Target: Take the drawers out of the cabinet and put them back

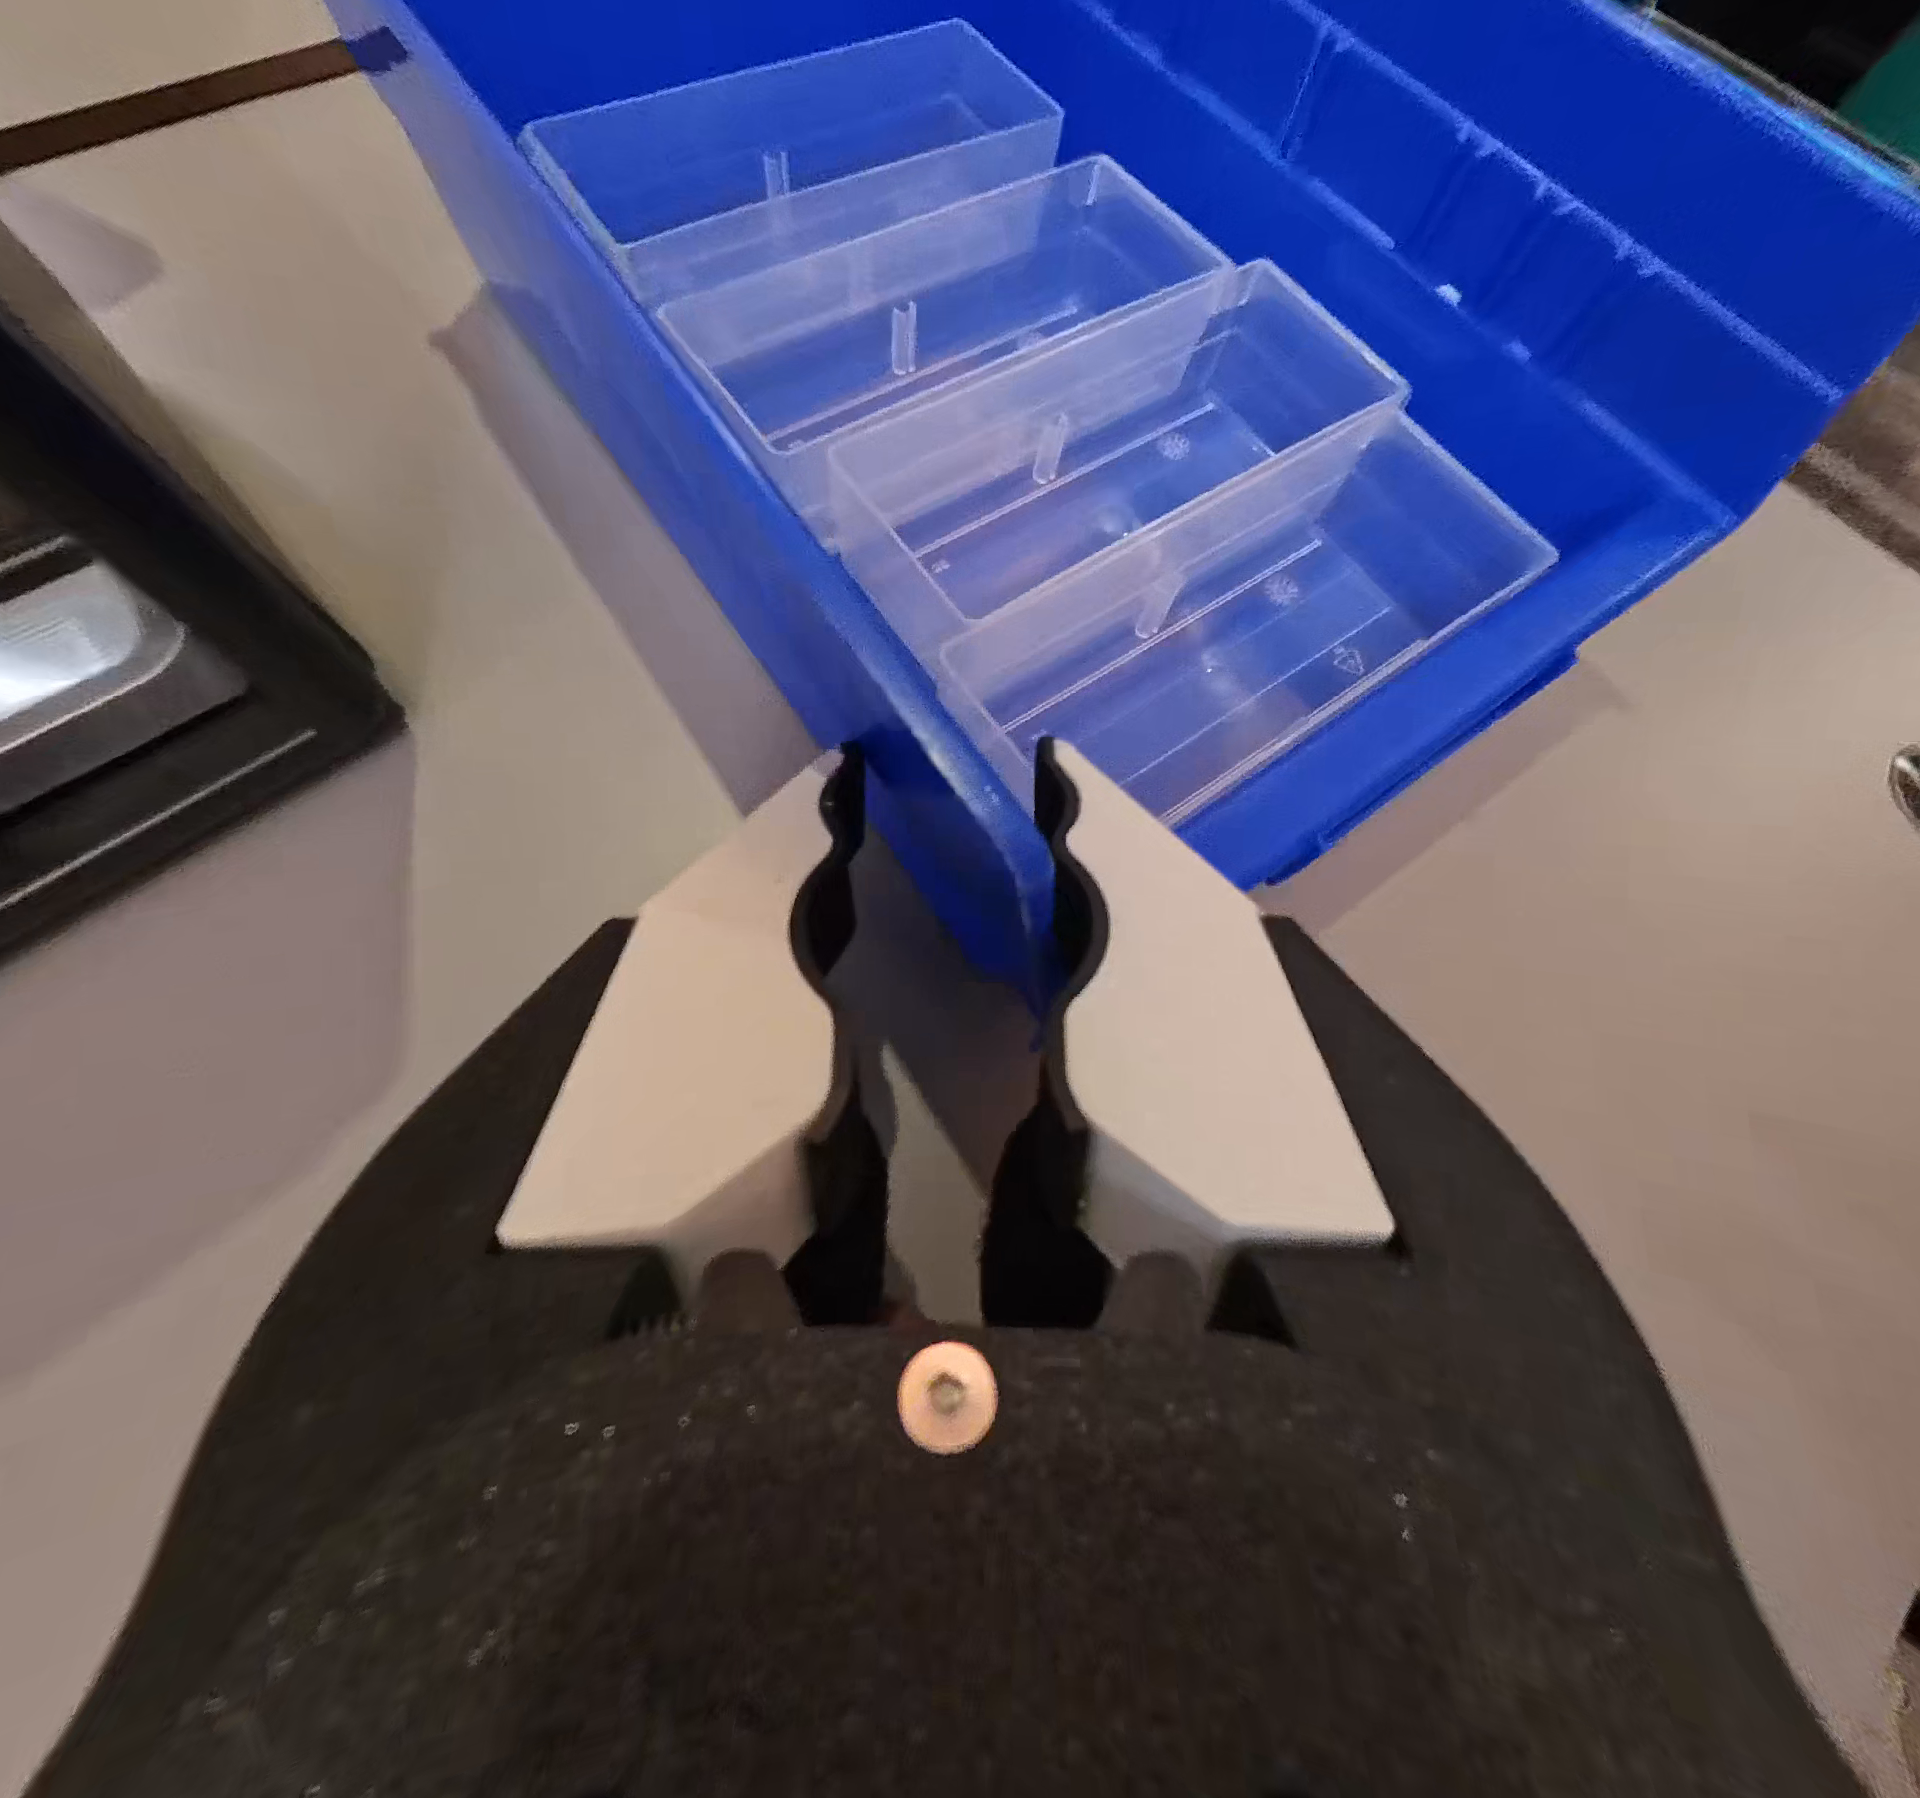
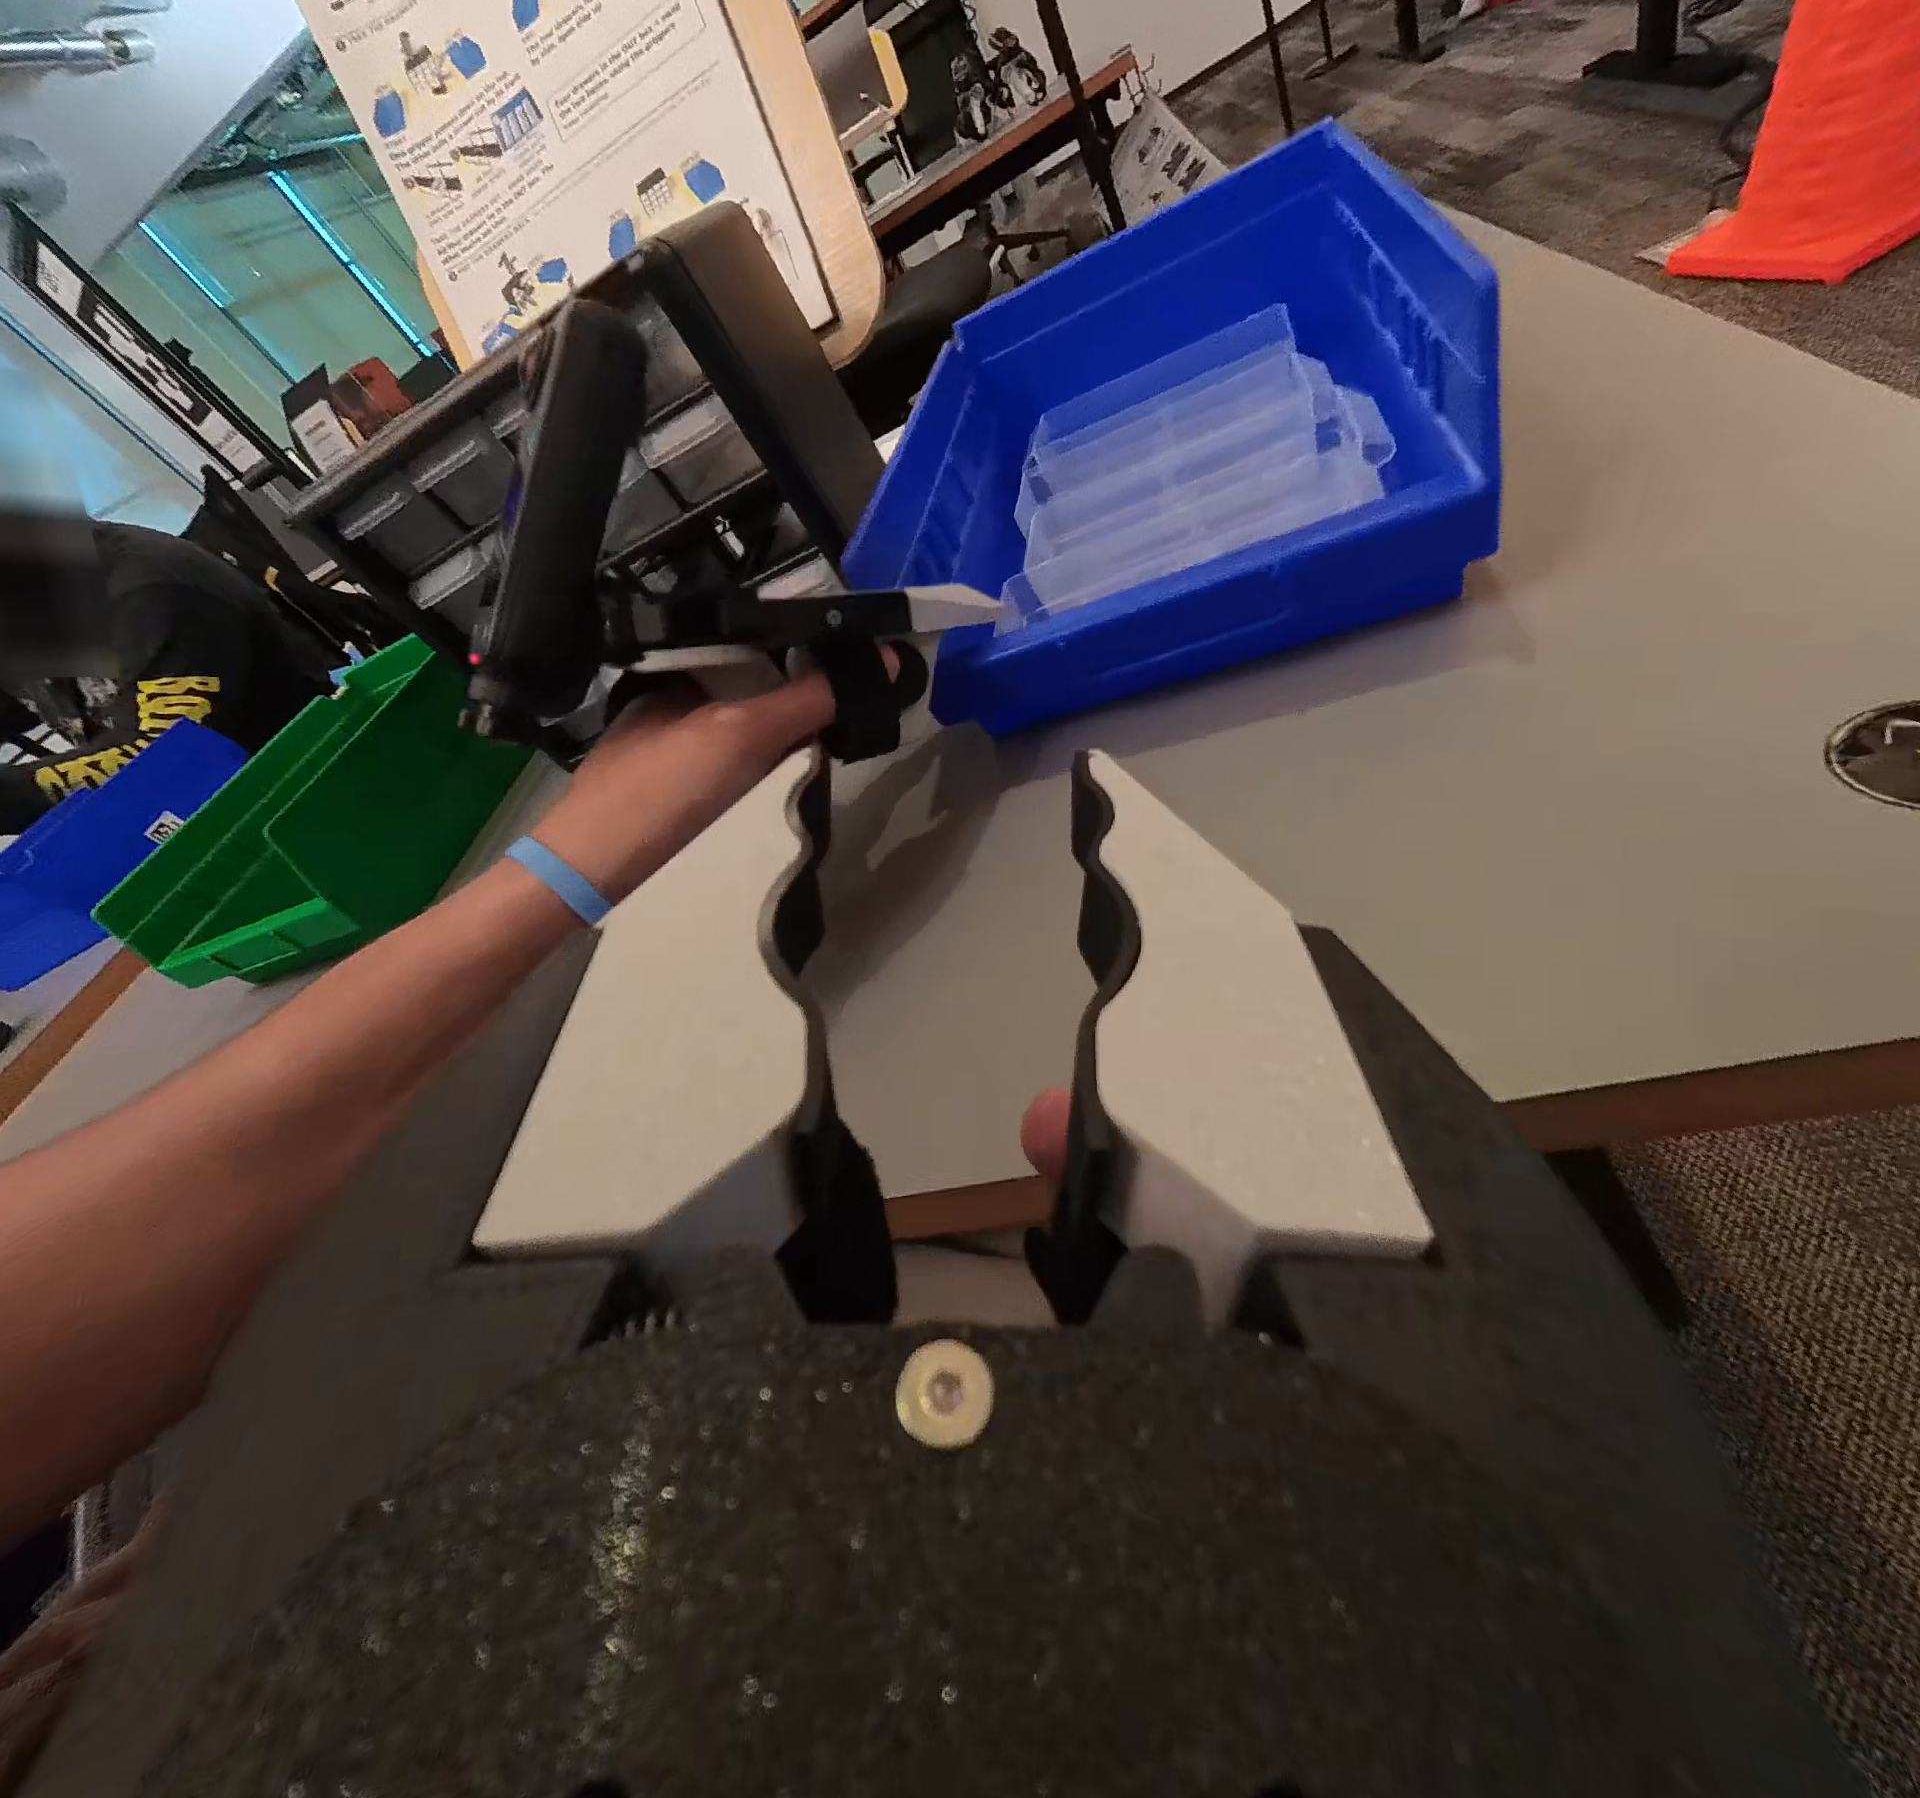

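Inside deep blue plastic bin (image 1: 1558, 221): four clear, empty, rectangular plastic drawers (image 1: 1049, 460), overlapping in a row. Left tool (image 1: 951, 761) straddling bin's near corner wall, grip unclear. Right tool (image 2: 951, 761) open, empty, short of bin.

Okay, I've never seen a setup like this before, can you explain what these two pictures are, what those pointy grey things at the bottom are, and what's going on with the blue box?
There is no robot here. A person holds a hand tool in each hand, and each tool has two grey fingers and a camera looking along them. So each picture is one tool's own view.

In the left tool's picture, the left gripper straddles the corner wall of the blue bin, with a gap at one finger. Whether it pinches the wall is unclear. Four clear drawers lie in a row inside the bin.

In the right tool's picture, the right gripper is open and empty above the grey table. Farther off you see the person's arm holding the left tool at the bin. Behind it stands the dark cabinet, and a green bin sits to the left.
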`<move>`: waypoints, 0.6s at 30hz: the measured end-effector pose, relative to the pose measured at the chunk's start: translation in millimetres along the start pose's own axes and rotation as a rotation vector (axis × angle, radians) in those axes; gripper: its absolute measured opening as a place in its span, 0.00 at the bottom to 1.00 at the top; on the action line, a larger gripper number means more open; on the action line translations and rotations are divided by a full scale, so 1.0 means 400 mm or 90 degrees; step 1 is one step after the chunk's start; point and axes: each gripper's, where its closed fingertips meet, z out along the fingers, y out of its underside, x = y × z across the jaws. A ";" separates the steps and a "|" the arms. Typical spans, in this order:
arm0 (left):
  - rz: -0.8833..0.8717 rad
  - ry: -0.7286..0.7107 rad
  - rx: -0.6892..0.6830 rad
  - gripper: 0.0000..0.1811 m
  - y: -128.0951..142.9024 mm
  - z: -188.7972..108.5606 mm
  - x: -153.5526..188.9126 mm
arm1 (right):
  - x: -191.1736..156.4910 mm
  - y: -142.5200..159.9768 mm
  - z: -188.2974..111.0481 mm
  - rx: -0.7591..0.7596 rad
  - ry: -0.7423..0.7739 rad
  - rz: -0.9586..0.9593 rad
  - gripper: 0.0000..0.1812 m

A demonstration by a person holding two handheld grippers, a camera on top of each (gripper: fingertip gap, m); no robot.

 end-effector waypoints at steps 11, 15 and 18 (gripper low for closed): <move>0.081 0.070 -0.059 0.04 0.142 -0.216 -0.115 | -0.182 -0.102 -0.034 0.142 -0.123 -0.165 0.23; 0.086 0.130 -0.077 0.02 0.220 -0.342 -0.192 | -0.247 -0.113 -0.044 0.176 -0.176 -0.182 0.21; 0.034 0.172 -0.089 0.01 0.277 -0.438 -0.267 | -0.263 -0.095 -0.025 0.166 -0.186 -0.191 0.19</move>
